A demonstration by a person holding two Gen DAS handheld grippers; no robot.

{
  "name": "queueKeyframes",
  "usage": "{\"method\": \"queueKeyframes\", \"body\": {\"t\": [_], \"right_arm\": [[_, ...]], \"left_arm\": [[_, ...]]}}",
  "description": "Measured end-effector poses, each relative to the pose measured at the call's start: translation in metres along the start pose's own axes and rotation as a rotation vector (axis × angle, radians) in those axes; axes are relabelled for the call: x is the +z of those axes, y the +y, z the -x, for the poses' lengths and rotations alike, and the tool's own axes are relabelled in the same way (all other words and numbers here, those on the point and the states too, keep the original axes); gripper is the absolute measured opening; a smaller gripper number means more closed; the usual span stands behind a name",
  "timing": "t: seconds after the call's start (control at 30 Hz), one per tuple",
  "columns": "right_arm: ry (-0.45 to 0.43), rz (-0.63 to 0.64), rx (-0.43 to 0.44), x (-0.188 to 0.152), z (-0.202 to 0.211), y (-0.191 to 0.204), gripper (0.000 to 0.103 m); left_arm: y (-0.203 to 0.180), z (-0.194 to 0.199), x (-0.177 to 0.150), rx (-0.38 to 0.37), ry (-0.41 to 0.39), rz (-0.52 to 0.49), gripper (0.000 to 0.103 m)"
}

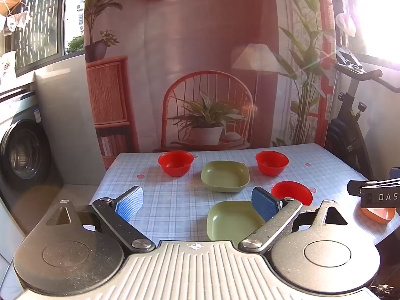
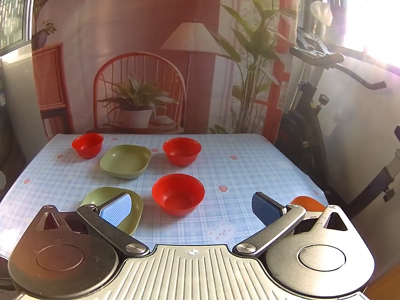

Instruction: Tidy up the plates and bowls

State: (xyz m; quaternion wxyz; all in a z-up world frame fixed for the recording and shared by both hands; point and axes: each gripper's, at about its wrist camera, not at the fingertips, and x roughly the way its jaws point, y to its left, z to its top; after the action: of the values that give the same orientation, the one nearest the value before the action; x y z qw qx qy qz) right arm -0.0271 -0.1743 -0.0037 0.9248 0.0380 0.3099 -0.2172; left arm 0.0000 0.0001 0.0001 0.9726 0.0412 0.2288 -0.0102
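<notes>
Left gripper (image 1: 197, 203): I've got it spread wide, nothing between the blue pads, hovering over the near edge of the table (image 2: 250, 175).
Right gripper (image 2: 192, 208): also released, jaws wide and empty, above the near edge, further right.
Near green plate (image 1: 232, 221): squarish with rounded corners, sits flat by the near edge; my left gripper's right pad overlaps it in the left wrist view.
Far green plate (image 2: 125, 161): mid-table toward the far edge, between two red bowls, one corner turned toward me.
Far-left red bowl (image 2: 87, 145): upright, close to the far-left corner.
Far-right red bowl (image 2: 182, 151): upright, just right of the far plate, apart from it.
Near red bowl (image 2: 178, 193): upright, centre of the table, beside the near plate without touching.
Orange dish (image 1: 378, 213): at the near-right edge, mostly hidden behind the other gripper.
Open room: the right half of the checked tablecloth is bare up to the right edge; an exercise bike (image 2: 312, 115) stands just past it.
Writing: I can read "DAS" (image 1: 387, 196) on the neighbouring gripper, cut by the frame.
</notes>
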Motion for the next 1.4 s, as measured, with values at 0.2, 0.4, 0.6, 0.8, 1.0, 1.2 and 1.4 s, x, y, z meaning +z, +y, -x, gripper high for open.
{"method": "queueKeyframes", "body": {"t": [0.2, 0.4, 0.6, 0.8, 1.0, 1.2, 1.4], "right_arm": [[0.002, 0.001, 0.000, 0.0000, 0.0001, -0.0001, 0.103], [0.002, 0.002, -0.001, 0.0001, 0.0004, 0.0001, 0.103], [0.001, 0.003, -0.002, 0.0001, 0.0006, 0.0001, 0.103], [0.001, 0.003, -0.002, 0.0002, 0.0009, 0.0002, 0.103], [0.001, 0.003, -0.002, 0.0002, 0.0011, 0.0002, 0.103], [0.000, 0.004, -0.003, 0.0003, 0.0014, 0.0001, 0.103], [0.000, 0.005, -0.003, 0.0002, 0.0015, 0.0002, 0.103]], "left_arm": [[0.0001, 0.0000, 0.0000, -0.001, -0.003, 0.002, 0.095], [0.0000, 0.0000, -0.0001, 0.000, -0.004, 0.001, 0.095], [0.0005, -0.0013, 0.0018, 0.000, -0.001, 0.004, 0.095], [0.0006, -0.0013, 0.0016, -0.001, -0.001, 0.003, 0.095], [0.0006, 0.0004, 0.0011, -0.001, 0.000, 0.004, 0.095], [0.0000, -0.0003, -0.0003, -0.002, 0.003, 0.005, 0.095], [-0.0008, -0.0029, -0.0020, -0.003, 0.006, 0.002, 0.095]]}}
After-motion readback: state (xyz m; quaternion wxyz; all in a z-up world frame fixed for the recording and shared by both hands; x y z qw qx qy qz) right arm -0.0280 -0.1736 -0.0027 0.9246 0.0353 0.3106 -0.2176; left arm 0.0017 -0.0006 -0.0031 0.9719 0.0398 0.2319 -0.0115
